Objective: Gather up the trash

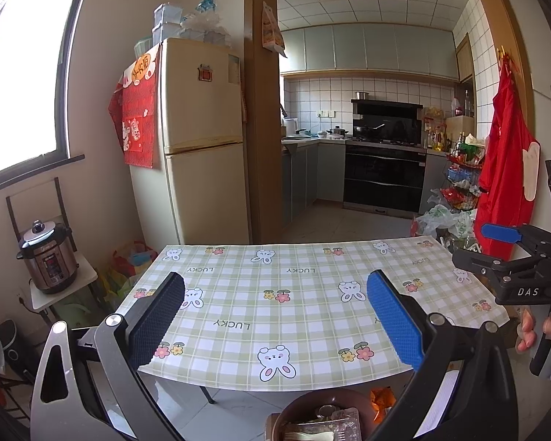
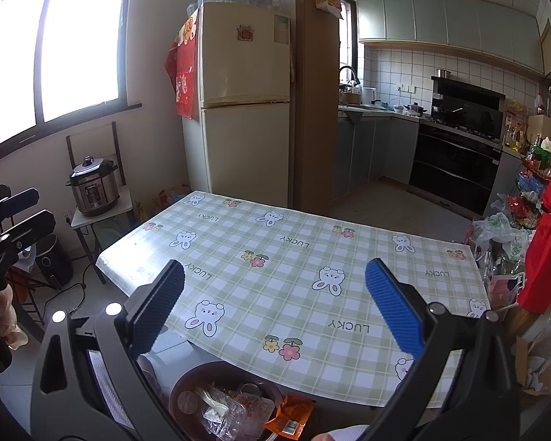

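Note:
A brown round bin (image 2: 187, 386) stands on the floor below the near table edge, holding clear plastic packaging (image 2: 224, 411) and other trash; it also shows in the left wrist view (image 1: 297, 404). An orange wrapper (image 2: 288, 419) lies at the bin's right side. My left gripper (image 1: 275, 316) is open and empty above the green checked tablecloth (image 1: 275, 294). My right gripper (image 2: 275, 308) is open and empty above the same tablecloth (image 2: 294, 268). The right gripper shows at the right edge of the left view (image 1: 503, 246); the left gripper shows at the left edge of the right view (image 2: 18, 217).
A cream fridge (image 1: 202, 139) stands behind the table. A pressure cooker (image 1: 49, 257) sits on a small stand to the left. Plastic bags (image 1: 444, 220) and a wire rack (image 1: 463, 180) crowd the right, beside a red apron (image 1: 503, 169). A cardboard box (image 2: 540, 364) sits low right.

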`<control>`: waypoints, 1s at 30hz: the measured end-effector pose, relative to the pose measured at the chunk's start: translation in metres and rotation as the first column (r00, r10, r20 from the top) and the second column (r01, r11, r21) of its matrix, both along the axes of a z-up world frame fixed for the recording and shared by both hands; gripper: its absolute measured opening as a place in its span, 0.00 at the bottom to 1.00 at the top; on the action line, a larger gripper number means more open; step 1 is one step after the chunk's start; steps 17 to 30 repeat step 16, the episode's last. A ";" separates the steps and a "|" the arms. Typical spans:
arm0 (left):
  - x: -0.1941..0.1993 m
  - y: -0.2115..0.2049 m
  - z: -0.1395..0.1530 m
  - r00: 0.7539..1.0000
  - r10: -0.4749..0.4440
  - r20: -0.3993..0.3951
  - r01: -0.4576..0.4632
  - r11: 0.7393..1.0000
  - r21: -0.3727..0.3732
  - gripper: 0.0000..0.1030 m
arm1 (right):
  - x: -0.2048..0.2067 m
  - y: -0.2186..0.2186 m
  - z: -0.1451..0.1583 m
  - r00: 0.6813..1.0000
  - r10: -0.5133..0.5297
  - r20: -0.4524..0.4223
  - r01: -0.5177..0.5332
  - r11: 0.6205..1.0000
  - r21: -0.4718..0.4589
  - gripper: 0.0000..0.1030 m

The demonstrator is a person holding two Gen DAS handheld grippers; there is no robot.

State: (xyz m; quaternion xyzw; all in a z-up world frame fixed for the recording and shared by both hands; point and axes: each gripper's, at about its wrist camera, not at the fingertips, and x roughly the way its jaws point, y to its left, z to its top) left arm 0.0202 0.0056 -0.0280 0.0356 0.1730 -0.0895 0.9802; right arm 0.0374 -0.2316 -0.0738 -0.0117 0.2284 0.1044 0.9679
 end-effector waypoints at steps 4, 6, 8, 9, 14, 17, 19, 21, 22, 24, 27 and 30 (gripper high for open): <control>-0.001 0.003 -0.001 1.000 0.005 -0.001 -0.005 1.000 0.002 0.94 | -0.001 0.000 -0.003 1.000 -0.002 -0.003 0.002 1.000 -0.002 0.94; -0.001 0.006 -0.001 1.000 0.010 -0.004 -0.010 1.000 0.000 0.94 | -0.002 0.000 -0.004 1.000 -0.002 -0.003 0.002 1.000 -0.002 0.94; 0.001 0.007 -0.002 1.000 0.012 -0.008 -0.012 1.000 0.004 0.94 | -0.002 -0.001 -0.005 1.000 -0.004 -0.004 0.004 1.000 -0.004 0.95; 0.001 0.007 -0.002 1.000 0.016 -0.010 -0.015 1.000 0.009 0.94 | -0.002 0.000 -0.005 1.000 -0.004 -0.004 0.004 1.000 -0.004 0.95; 0.004 0.007 -0.003 1.000 0.022 -0.014 -0.022 1.000 0.020 0.94 | -0.001 0.000 -0.008 1.000 -0.005 -0.007 0.005 1.000 -0.007 0.95; 0.005 0.007 -0.003 1.000 0.026 -0.015 -0.025 0.999 0.024 0.94 | -0.002 0.000 -0.010 1.000 -0.004 -0.008 0.004 1.000 -0.008 0.94; 0.005 0.007 -0.003 1.000 0.026 -0.015 -0.025 0.999 0.024 0.94 | -0.002 0.000 -0.010 1.000 -0.004 -0.008 0.004 1.000 -0.008 0.94; 0.005 0.007 -0.003 1.000 0.026 -0.015 -0.025 0.999 0.024 0.94 | -0.002 0.000 -0.010 1.000 -0.004 -0.008 0.004 1.000 -0.008 0.94; 0.005 0.007 -0.003 1.000 0.026 -0.015 -0.025 0.999 0.024 0.94 | -0.002 0.000 -0.010 1.000 -0.004 -0.008 0.004 1.000 -0.008 0.94; 0.005 0.007 -0.003 1.000 0.026 -0.015 -0.025 0.999 0.024 0.94 | -0.002 0.000 -0.010 1.000 -0.004 -0.008 0.004 1.000 -0.008 0.94; 0.005 0.007 -0.003 1.000 0.026 -0.015 -0.025 0.999 0.024 0.94 | -0.002 0.000 -0.010 1.000 -0.004 -0.008 0.004 1.000 -0.008 0.94; 0.005 0.007 -0.003 1.000 0.026 -0.015 -0.025 0.999 0.024 0.94 | -0.002 0.000 -0.010 1.000 -0.004 -0.008 0.004 1.000 -0.008 0.94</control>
